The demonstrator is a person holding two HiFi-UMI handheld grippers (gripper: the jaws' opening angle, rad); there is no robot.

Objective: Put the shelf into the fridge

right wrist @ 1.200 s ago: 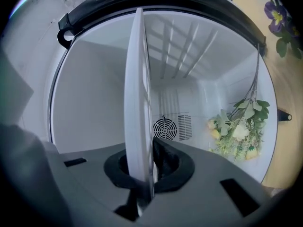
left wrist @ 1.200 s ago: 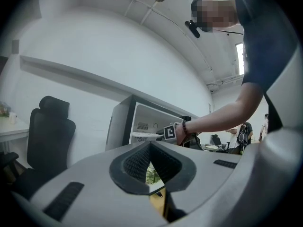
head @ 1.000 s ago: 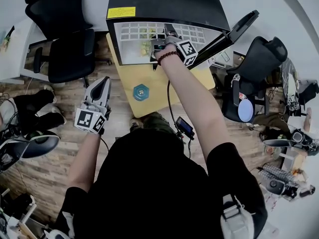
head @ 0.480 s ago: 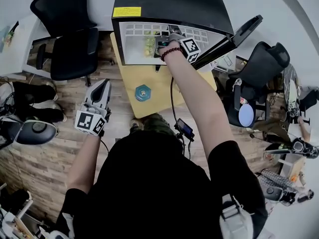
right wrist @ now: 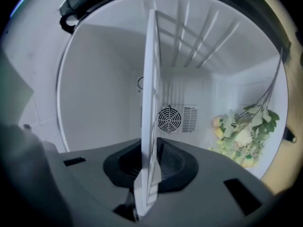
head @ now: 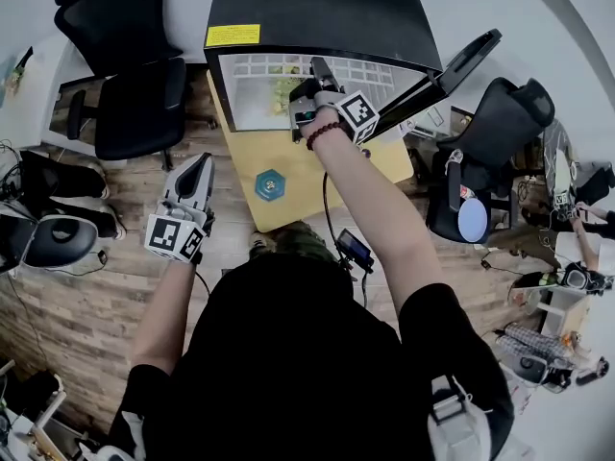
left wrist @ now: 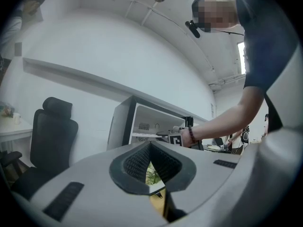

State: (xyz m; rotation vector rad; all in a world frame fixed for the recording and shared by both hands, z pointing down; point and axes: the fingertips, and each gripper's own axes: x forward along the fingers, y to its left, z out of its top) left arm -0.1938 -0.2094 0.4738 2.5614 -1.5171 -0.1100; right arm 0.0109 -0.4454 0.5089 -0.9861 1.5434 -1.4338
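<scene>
**Entry: fridge shelf, part-way into the fridge**

My right gripper (head: 320,73) pinches the near edge of the white wire shelf (right wrist: 152,79). The shelf reaches through the fridge (head: 317,12) opening into the cavity, over the flowers (right wrist: 241,136) lying inside the fridge. I judge the edge grip is there to keep the grid level and leave its sides free to seat against the fridge walls. My left gripper (head: 200,166), jaws pressed together on nothing, hangs well in front of the fridge, probably parked out of the way.
</scene>
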